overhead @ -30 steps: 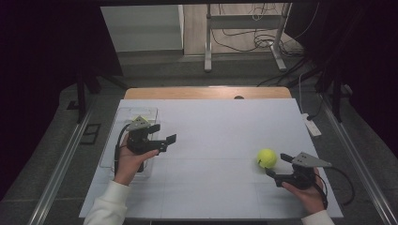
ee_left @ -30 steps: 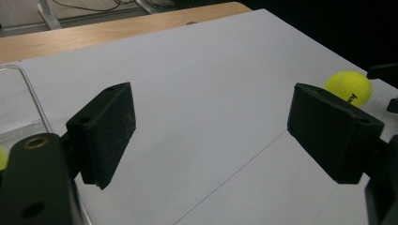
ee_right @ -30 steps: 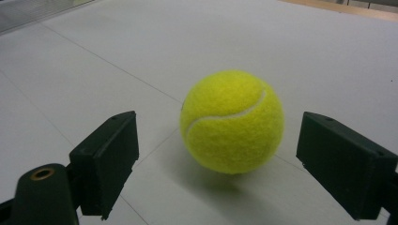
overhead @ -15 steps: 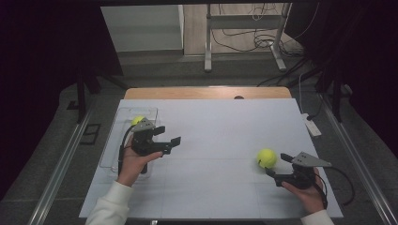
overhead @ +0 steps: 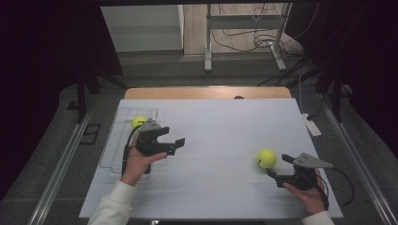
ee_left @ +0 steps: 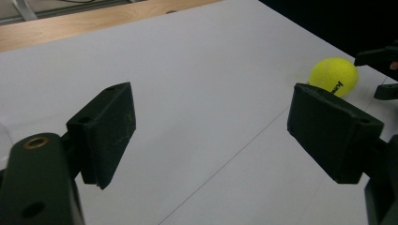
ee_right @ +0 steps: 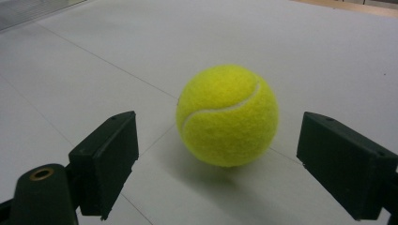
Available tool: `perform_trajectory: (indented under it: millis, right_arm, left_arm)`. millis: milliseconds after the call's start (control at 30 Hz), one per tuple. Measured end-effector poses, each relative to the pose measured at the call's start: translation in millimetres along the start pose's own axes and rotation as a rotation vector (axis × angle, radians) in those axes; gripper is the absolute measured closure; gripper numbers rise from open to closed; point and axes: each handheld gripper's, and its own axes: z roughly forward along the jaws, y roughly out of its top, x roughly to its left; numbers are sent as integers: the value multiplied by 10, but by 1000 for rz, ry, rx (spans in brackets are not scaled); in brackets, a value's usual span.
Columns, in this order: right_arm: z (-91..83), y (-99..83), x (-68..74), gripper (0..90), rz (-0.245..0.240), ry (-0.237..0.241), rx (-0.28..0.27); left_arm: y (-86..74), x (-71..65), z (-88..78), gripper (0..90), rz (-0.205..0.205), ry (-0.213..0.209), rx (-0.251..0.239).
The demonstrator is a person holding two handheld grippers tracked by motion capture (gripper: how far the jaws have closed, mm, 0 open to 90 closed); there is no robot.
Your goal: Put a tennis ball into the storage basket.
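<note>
One yellow tennis ball (overhead: pixel 138 122) lies in the far end of a clear plastic tray (overhead: pixel 112 150) at the left of the white table. Just right of the tray my left gripper (overhead: pixel 174 137) hovers open and empty; in the left gripper view (ee_left: pixel 211 126) only bare white tabletop lies between its jaws. A second tennis ball (overhead: pixel 266 158) rests on the table at the right. My right gripper (overhead: pixel 279 166) is open right behind it. In the right gripper view (ee_right: pixel 220 145) that ball (ee_right: pixel 227 115) sits just ahead of the jaws, touching neither. It also shows far off in the left gripper view (ee_left: pixel 334 76).
The white cover (overhead: pixel 216 140) spans the table, with a strip of wood (overhead: pixel 202 93) bare at the far edge. A white power strip (overhead: pixel 312 125) lies off the right side. Metal stand legs (overhead: pixel 207 51) and cables are on the floor behind.
My left gripper has drawn away from the tray, to the right and nearer the person, uncovering the ball lying in it. The right gripper and its ball have stayed put.
</note>
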Motion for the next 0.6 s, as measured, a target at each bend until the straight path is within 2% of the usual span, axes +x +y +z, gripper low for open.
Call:
perform_trajectory:
  millis: [400, 600]
  right_arm:
    - [-5, -13, -5, 135, -8, -1, 10]
    - [-33, -15, 8, 135, -9, 3, 6]
  left_arm:
    - [33, -108, 112, 167, 17, -6, 19]
    - [54, -221, 162, 166, 54, -7, 36]
